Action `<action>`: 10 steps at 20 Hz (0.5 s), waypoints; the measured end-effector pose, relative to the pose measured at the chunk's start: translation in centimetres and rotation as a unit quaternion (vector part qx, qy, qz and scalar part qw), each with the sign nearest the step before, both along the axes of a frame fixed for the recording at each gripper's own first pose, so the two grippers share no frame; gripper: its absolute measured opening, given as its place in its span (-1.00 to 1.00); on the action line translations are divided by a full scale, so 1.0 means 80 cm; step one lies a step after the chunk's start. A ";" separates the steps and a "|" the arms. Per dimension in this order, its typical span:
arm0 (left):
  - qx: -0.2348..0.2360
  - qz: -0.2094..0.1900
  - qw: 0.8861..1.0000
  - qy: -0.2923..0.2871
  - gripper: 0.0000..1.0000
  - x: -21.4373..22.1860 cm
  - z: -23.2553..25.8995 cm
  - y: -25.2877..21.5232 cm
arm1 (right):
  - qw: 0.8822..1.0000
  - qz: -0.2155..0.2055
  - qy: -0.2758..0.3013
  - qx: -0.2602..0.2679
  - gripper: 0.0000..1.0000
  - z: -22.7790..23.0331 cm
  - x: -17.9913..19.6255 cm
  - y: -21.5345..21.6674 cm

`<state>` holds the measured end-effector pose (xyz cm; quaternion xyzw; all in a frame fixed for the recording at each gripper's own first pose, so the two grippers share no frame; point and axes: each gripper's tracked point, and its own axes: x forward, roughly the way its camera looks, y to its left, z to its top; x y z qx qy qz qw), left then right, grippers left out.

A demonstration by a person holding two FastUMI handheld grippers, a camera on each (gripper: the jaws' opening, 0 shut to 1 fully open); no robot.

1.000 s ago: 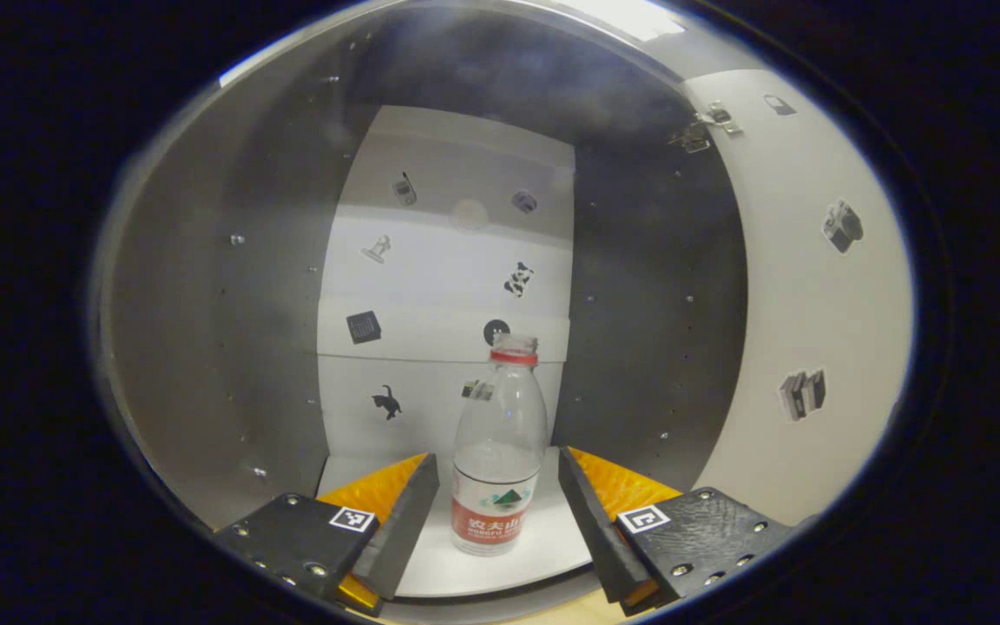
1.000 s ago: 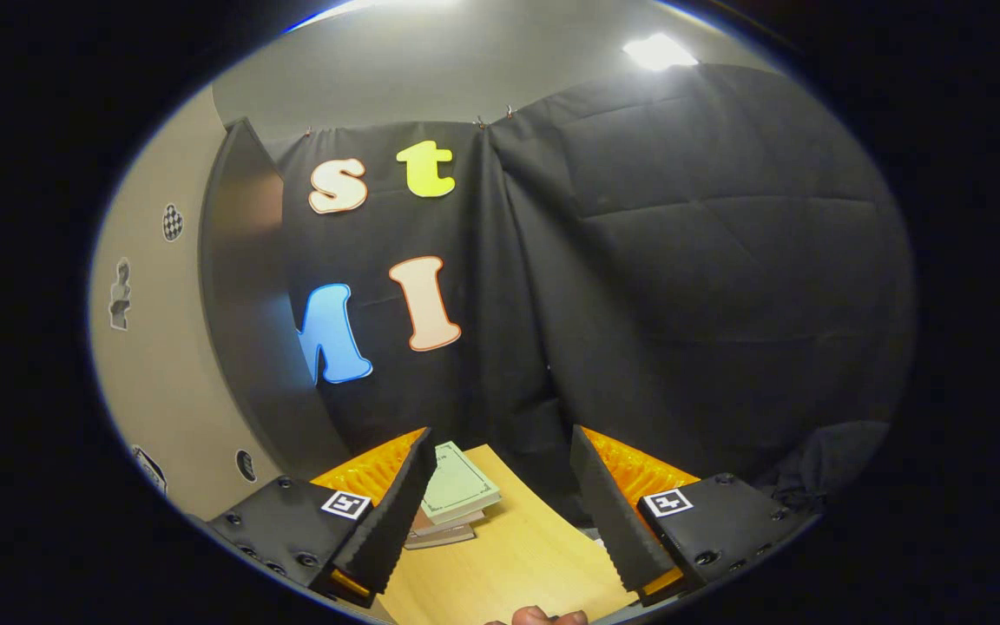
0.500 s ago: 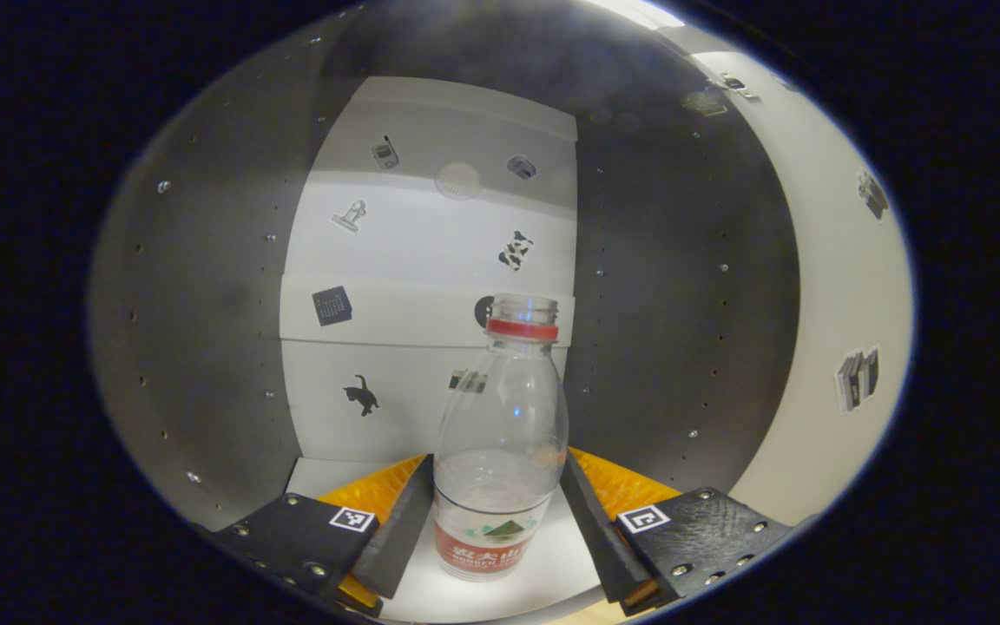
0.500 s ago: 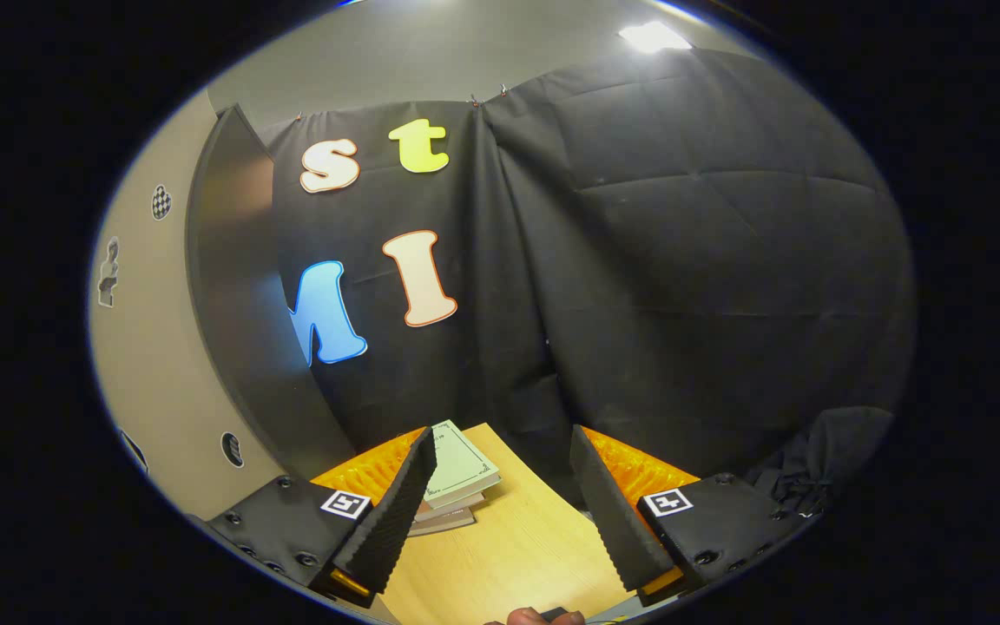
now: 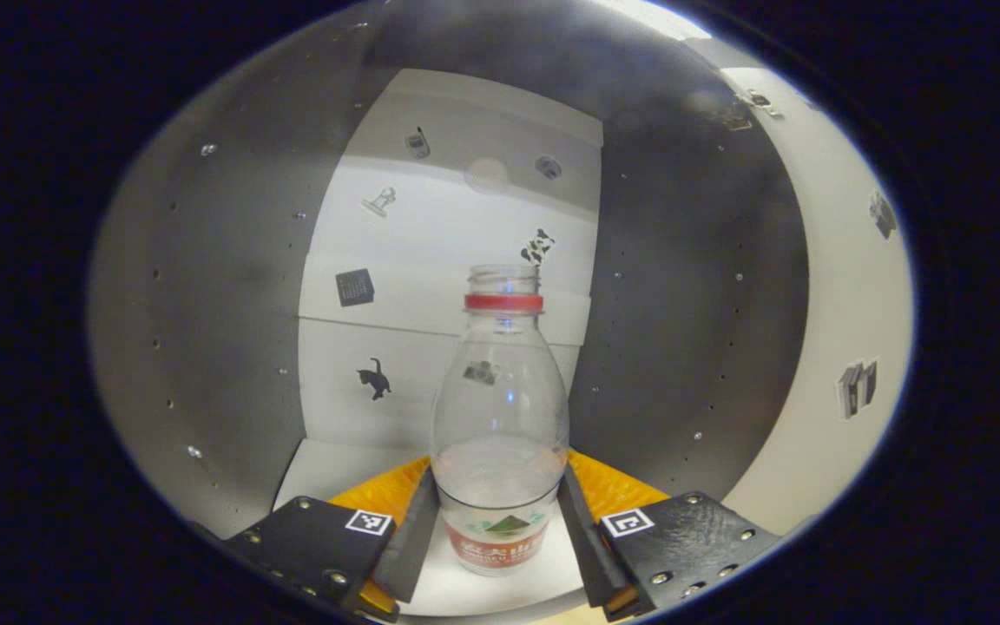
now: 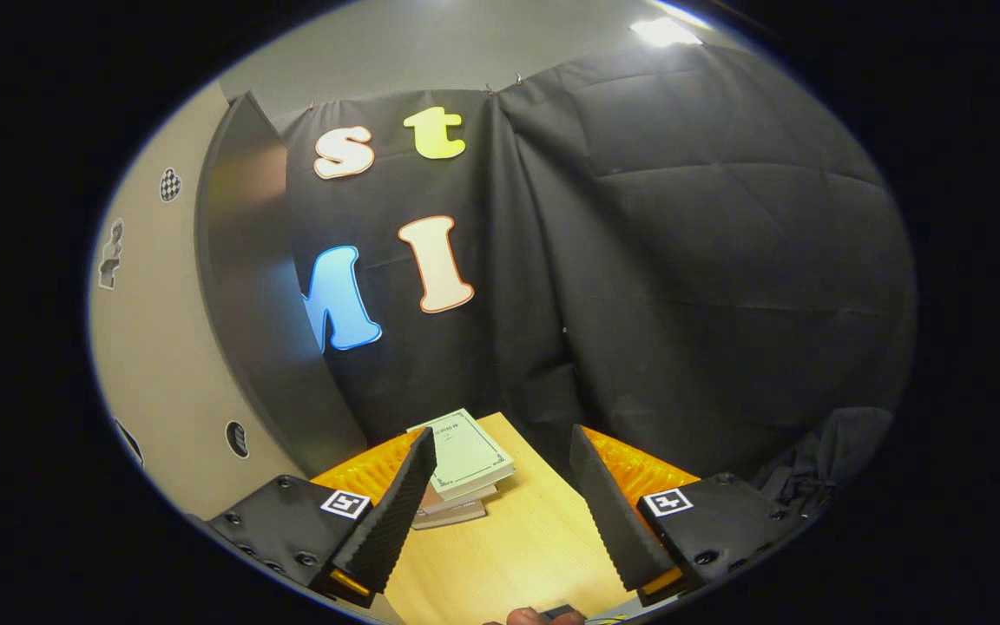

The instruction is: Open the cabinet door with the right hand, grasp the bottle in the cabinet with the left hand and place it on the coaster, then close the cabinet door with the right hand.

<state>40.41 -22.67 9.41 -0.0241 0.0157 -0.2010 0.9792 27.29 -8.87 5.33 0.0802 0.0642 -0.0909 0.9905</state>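
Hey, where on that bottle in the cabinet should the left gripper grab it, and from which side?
Grip the bottle at its straight lower body, by the label, coming straight in from the open cabinet front. It stands upright and the left gripper already brackets that widest part.

Black textured blocks with silver screws on the left gripper [image 5: 500, 538], each bearing a square white marker. Same build on the right gripper [image 6: 504, 512], plus ribbed inner faces.
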 end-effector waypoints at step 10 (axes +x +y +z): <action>0.033 -0.018 0.996 -0.084 0.43 -0.099 0.061 0.026 | 1.000 0.002 -0.011 0.008 0.96 0.005 -0.018 0.002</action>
